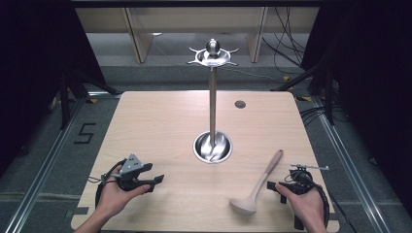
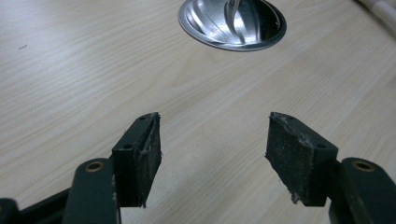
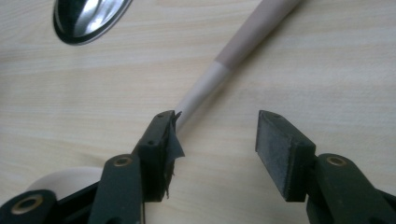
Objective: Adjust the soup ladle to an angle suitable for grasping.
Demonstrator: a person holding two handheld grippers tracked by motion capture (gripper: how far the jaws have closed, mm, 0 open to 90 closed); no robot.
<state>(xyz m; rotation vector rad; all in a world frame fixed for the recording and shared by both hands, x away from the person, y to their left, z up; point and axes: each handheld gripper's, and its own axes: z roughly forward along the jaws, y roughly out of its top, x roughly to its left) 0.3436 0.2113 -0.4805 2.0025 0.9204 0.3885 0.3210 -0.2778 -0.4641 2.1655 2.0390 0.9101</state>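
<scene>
Ladle (image 1: 257, 187): pale wood, long handle w/ darker tan end, round bowl. Lies flat nr table's (image 1: 160, 121) front-right corner, bowl toward front edge, handle angled up-right toward right edge. Right gripper (image 1: 278, 186) just beside handle's mid, jaws apart, not gripping; right gripper view has left jaw over/at the handle (image 3: 205, 88), touching or not – can't tell; right pad clear. Rack (image 1: 212, 97): steel pole on dish base at table centre, hook ring on top, nothing between it & ladle. Left gripper (image 1: 154, 182) nr front-left corner, jaws wide, empty. Left gripper view shows bare pads (image 2: 299, 154), rack base (image 2: 232, 23) ahead.
</scene>
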